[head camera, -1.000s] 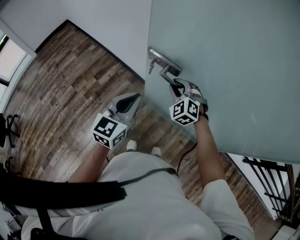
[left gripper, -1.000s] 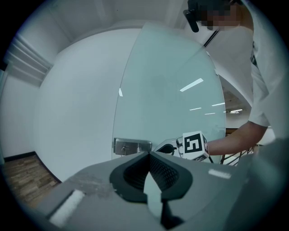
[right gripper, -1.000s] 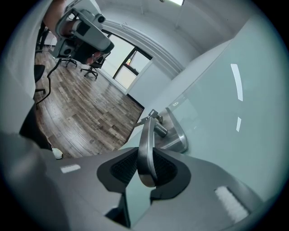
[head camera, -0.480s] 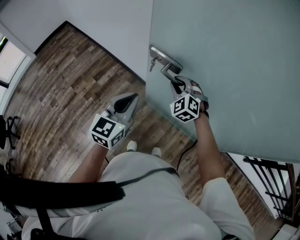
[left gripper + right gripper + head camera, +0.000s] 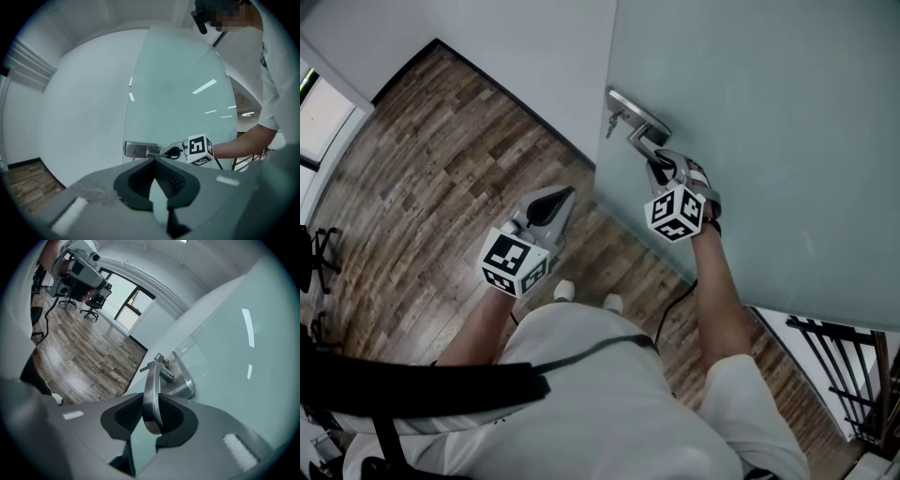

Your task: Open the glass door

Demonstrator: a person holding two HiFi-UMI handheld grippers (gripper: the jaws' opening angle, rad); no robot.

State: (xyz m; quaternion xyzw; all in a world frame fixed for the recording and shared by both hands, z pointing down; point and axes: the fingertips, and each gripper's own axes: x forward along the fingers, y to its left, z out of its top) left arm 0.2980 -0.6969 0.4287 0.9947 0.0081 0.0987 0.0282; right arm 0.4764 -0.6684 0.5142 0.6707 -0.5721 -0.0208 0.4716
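Note:
The frosted glass door (image 5: 769, 112) fills the right of the head view, with a metal lock plate (image 5: 639, 119) and a key (image 5: 611, 123) near its left edge. My right gripper (image 5: 659, 169) is shut on the lever handle (image 5: 639, 143). In the right gripper view the steel lever (image 5: 151, 385) runs down between the dark pads (image 5: 129, 416) of my right gripper (image 5: 151, 417). My left gripper (image 5: 555, 202) hangs left of the door over the floor, shut and holding nothing. The left gripper view shows my left gripper (image 5: 154, 161) pointing at the door (image 5: 183, 93) and the lock plate (image 5: 140, 149).
A white wall (image 5: 516, 56) meets the door's left edge. Wood plank floor (image 5: 422, 178) spreads to the left. A black railing (image 5: 848, 366) stands behind the door at lower right. Office chairs (image 5: 91, 305) and a window (image 5: 122, 301) lie far across the room.
The door's left edge, the handle and my right gripper have shifted slightly to the right in the head view. My left gripper has barely moved.

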